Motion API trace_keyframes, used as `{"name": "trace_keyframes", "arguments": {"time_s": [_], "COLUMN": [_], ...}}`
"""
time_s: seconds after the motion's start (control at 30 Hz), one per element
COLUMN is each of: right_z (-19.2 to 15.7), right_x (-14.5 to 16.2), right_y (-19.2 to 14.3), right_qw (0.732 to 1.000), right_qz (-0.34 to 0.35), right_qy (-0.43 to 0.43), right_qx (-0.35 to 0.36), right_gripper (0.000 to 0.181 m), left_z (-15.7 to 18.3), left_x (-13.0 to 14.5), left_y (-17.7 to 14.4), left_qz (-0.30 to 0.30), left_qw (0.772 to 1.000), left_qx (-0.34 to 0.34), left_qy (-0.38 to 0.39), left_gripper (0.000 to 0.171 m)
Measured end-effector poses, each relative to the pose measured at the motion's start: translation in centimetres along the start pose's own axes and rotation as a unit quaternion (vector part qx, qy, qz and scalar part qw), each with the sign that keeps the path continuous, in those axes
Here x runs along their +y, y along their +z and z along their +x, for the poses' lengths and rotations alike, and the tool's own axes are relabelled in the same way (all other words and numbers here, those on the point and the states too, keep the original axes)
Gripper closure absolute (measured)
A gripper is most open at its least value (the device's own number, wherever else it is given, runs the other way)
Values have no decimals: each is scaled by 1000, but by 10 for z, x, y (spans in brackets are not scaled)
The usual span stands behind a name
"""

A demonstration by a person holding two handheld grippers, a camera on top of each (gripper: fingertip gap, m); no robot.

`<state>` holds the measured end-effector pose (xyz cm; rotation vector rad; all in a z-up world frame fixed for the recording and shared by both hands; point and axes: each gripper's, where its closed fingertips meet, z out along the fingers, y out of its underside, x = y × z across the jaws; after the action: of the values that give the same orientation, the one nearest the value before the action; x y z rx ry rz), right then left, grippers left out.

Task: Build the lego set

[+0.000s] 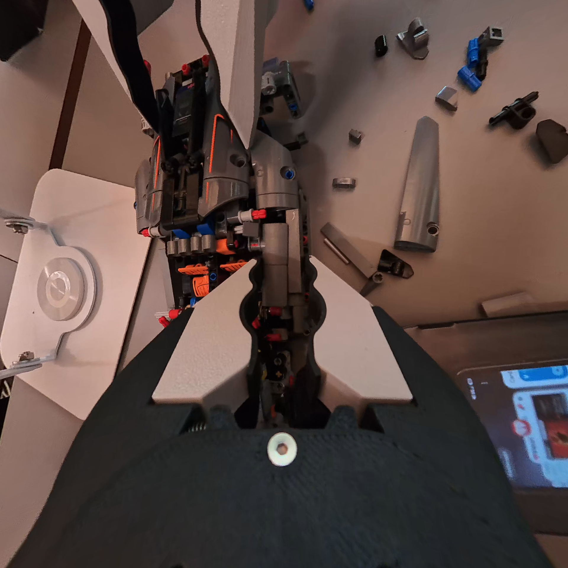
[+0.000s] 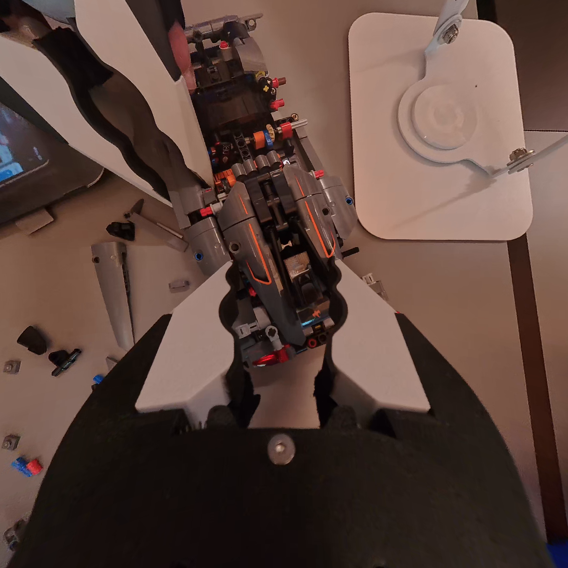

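The model [image 1: 215,184], a long grey and black vehicle with orange lines, lies on the table [image 1: 461,215] in the middle of both frames. The left gripper [image 1: 282,270] closes around one end of it, its jaws pressing the grey side beam. The right gripper [image 2: 282,270] comes from the opposite end, and its jaws enclose the tail with the red piece; firm contact there cannot be told. Probably both hold the model steady so it can be turned or pressed together. The two grippers point toward each other along the model. Loose parts, among them a long grey panel [image 1: 419,184], lie at the right of the left view, ready to pick.
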<state>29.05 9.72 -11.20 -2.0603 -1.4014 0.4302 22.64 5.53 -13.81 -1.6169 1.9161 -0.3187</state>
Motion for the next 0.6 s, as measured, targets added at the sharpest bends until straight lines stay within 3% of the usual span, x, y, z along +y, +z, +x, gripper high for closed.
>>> {"name": "trace_keyframes", "arguments": {"time_s": [0.27, 0.6], "right_z": [0, -2], "right_x": [1, 1], "right_y": [1, 1], "right_qw": [1000, 1000], "right_qz": [2, 3], "right_qy": [8, 8], "right_qx": [-9, -12], "right_gripper": [122, 122], "left_z": [8, 7], "left_x": [-2, -3], "left_y": [-1, -1], "left_qz": [13, 20], "left_qw": [999, 1000], "left_qx": [13, 11], "left_qy": [35, 20], "left_gripper": [148, 148]}}
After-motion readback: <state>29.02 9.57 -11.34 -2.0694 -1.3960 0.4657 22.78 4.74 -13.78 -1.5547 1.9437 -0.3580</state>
